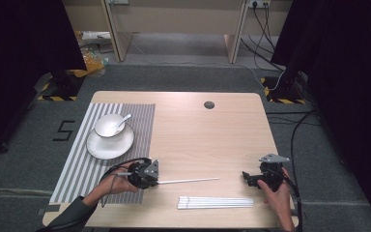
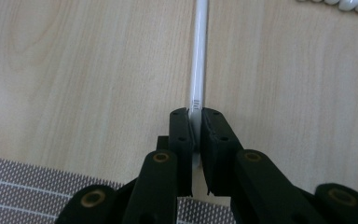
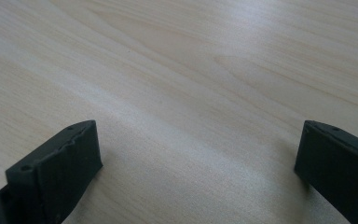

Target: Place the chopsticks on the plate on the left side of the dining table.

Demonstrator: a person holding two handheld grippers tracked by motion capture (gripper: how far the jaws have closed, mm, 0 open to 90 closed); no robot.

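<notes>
L gripper point(image 1: 150, 177) grips 1 chopstick point(image 1: 189, 181); pile point(image 1: 215, 202) too blurred to count.

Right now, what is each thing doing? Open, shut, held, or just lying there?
left gripper: shut on white stick.
white stick: held at one end.
right gripper: open, holding nothing.
stick bundle: lying flat.
cup: upright on saucer, spoon inside.

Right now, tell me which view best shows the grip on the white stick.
The left gripper view: the left gripper pinches the white stick close up. The high view shows the stick small, jutting rightward. The right gripper view shows bare table.
</notes>
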